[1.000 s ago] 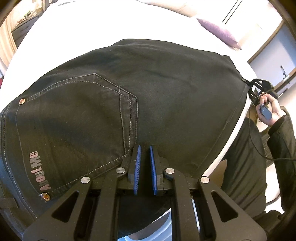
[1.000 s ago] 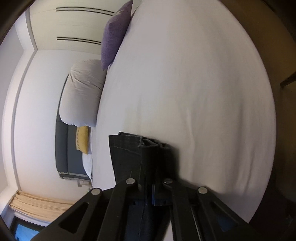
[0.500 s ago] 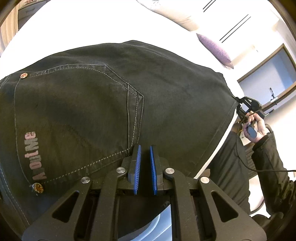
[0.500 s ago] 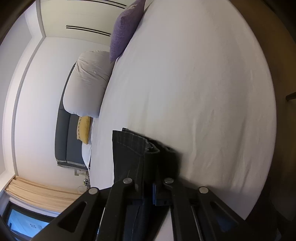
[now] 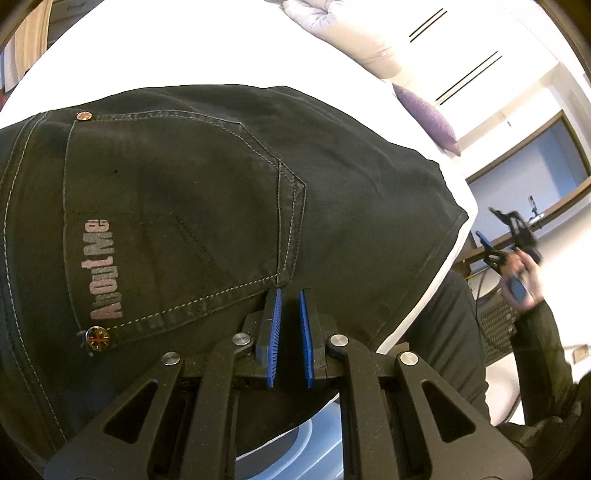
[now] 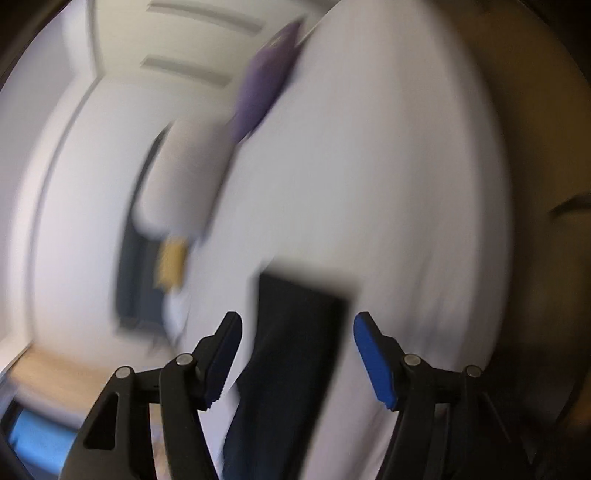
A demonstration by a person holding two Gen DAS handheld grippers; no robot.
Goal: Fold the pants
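Dark grey jeans (image 5: pixel 207 206) lie flat on the white bed (image 5: pixel 192 48), back pocket with pink "AboutMe" lettering up. My left gripper (image 5: pixel 290 295) hovers over the seat just below the pocket's corner, its blue pads nearly together with a narrow gap and nothing between them. In the blurred right wrist view, my right gripper (image 6: pixel 297 321) is wide open, and the folded leg end of the jeans (image 6: pixel 295 332) lies on the sheet between and beyond its fingers. The right gripper also shows in the left wrist view (image 5: pixel 517 240), off the bed's edge.
A purple cushion (image 5: pixel 428 118) and a grey pillow (image 5: pixel 351 33) lie at the head of the bed. A yellow cushion (image 6: pixel 171 266) sits on a dark sofa (image 6: pixel 133 266) beyond. The bed edge runs along the right in the left wrist view.
My right gripper has opened and let go of the jeans' leg end, and has pulled back off the bed. My left gripper has shifted slightly over the seat, pads unchanged.
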